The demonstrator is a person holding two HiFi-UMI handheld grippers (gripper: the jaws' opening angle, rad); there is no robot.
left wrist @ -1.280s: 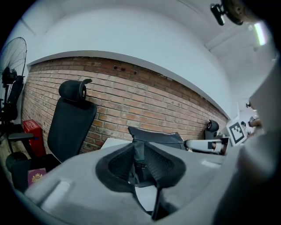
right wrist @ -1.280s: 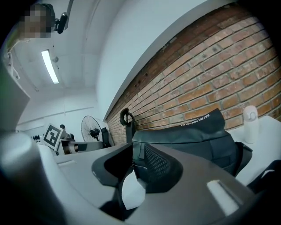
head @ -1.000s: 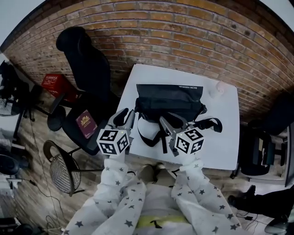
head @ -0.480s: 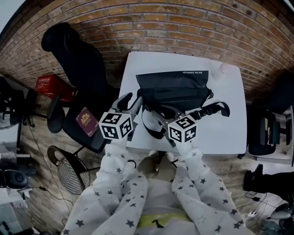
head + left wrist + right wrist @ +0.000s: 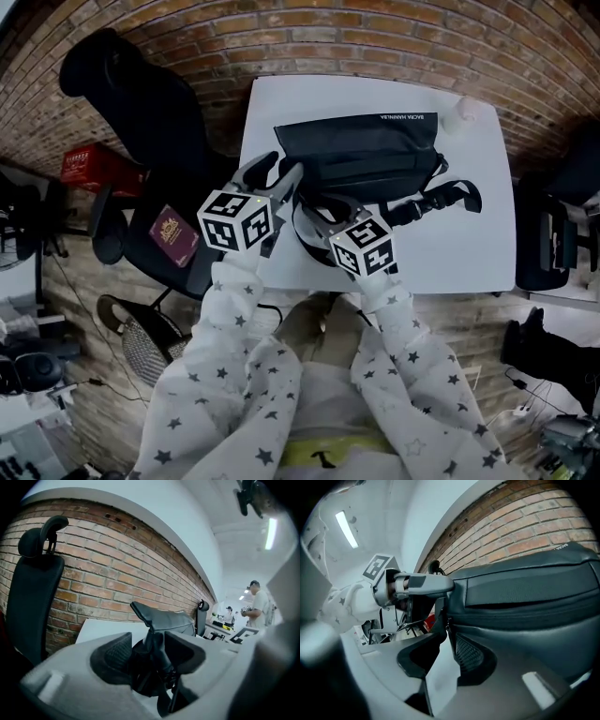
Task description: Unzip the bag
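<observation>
The black bag (image 5: 361, 150) lies toward the white table's (image 5: 469, 244) 12 o'clock edge, its 9 o'clock end between the left gripper's (image 5: 149, 639) spread jaws, likely for bracing, while the right gripper (image 5: 447, 634), also spread, fronts the zip (image 5: 525, 612).

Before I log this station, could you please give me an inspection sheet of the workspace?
Surface: white table against a brick wall.
Job's things: black bag, zip looks closed; strap trails right.
Clutter: small white container at the far right corner.
Claws: left claw and right claw open, bag's left end between each.
Cables: thin lead on the floor, left.
Surroundings: black chair, maroon booklet on its seat, red box.
</observation>
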